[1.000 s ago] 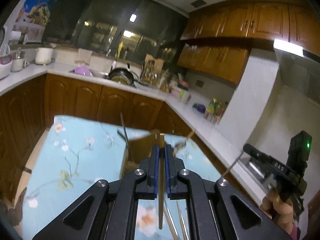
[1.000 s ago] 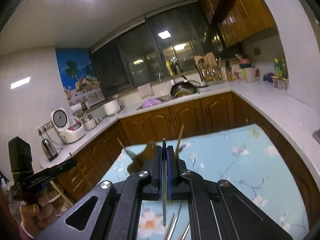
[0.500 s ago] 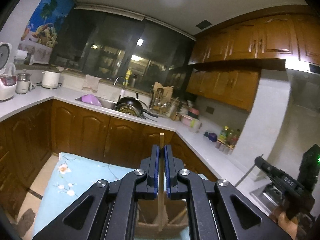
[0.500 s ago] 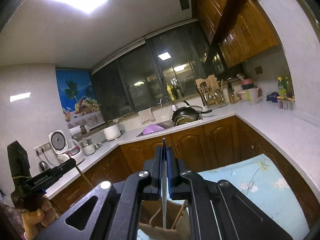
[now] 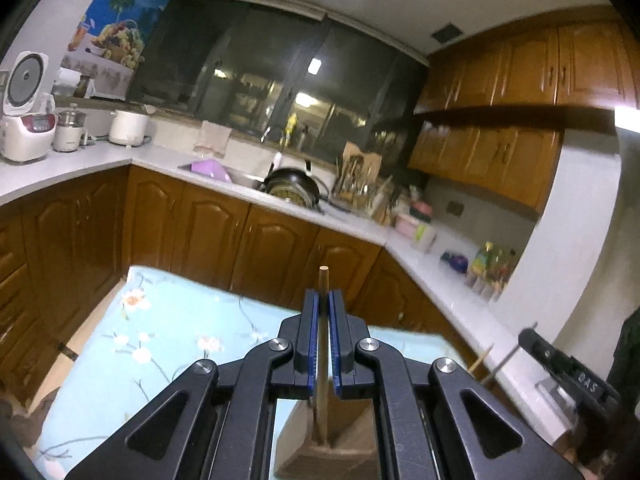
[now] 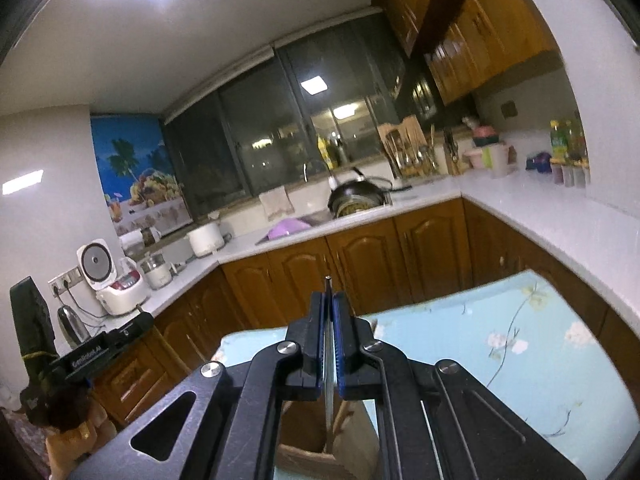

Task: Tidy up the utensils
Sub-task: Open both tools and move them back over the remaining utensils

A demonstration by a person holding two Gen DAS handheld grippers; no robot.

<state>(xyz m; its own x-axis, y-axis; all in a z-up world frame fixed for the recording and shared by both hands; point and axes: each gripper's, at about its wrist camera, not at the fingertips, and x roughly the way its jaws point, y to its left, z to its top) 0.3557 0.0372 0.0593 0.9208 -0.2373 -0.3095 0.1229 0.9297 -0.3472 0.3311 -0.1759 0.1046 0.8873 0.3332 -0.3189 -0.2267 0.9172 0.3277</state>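
The left gripper (image 5: 324, 340) had its fingers (image 5: 310, 336) clamped on a wooden chopstick (image 5: 322, 360), held upright, its lower end down inside the brown holder (image 5: 328, 452) on the desk (image 5: 160, 344). The right gripper (image 6: 329, 344) was likewise closed on a thin metal utensil (image 6: 328, 360), whose lower end reached into the holder (image 6: 304, 448) at the near edge of the floral-clothed desk (image 6: 500, 352). 1 second earlier both fingers hung above the holder with loose utensils below on the cloth; since then both had dropped, so the holder sat directly under each tip. That probably meant the 2 pieces were almost seated and release was next. Beyond lay the kitchen counter (image 5: 360, 220) and far cabinets.
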